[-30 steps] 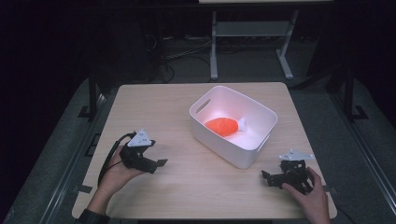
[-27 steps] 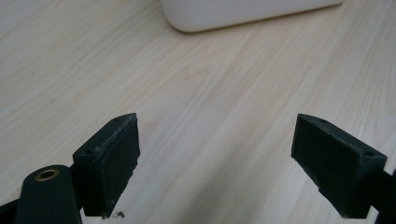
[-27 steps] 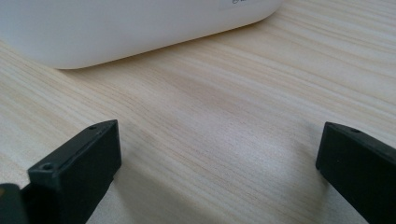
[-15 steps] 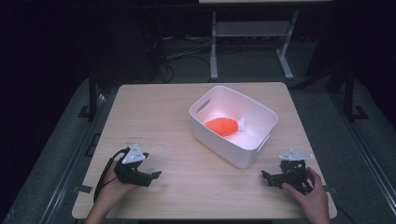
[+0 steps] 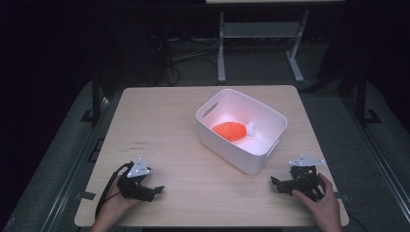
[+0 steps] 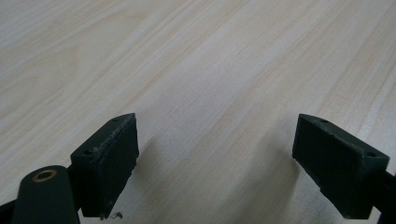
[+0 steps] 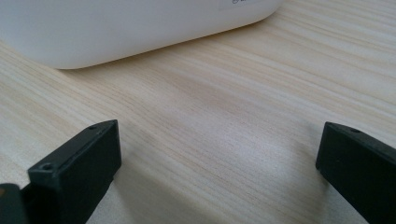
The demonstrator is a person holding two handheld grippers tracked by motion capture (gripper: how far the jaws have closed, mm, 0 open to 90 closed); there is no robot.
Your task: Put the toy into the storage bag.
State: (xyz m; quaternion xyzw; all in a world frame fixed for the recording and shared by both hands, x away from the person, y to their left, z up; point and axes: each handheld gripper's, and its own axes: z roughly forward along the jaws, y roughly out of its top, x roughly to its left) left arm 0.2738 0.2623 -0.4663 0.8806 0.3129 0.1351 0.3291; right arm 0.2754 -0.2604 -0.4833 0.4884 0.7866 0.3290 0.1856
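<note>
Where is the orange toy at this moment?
In the high view, the orange toy lies inside the white bin, on the table's right half, far from both tongs.

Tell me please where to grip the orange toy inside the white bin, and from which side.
Probably grip the orange toy across its rounded body, coming straight down from above: it lies flat on the bin's floor, and the white bin walls block any sideways approach. Its small white end looks too small to hold.

The table [image 5: 193, 121] is seen from above and forward, while its wood is viewed closely, perhaps nearly touching, by both gripper views.
</note>
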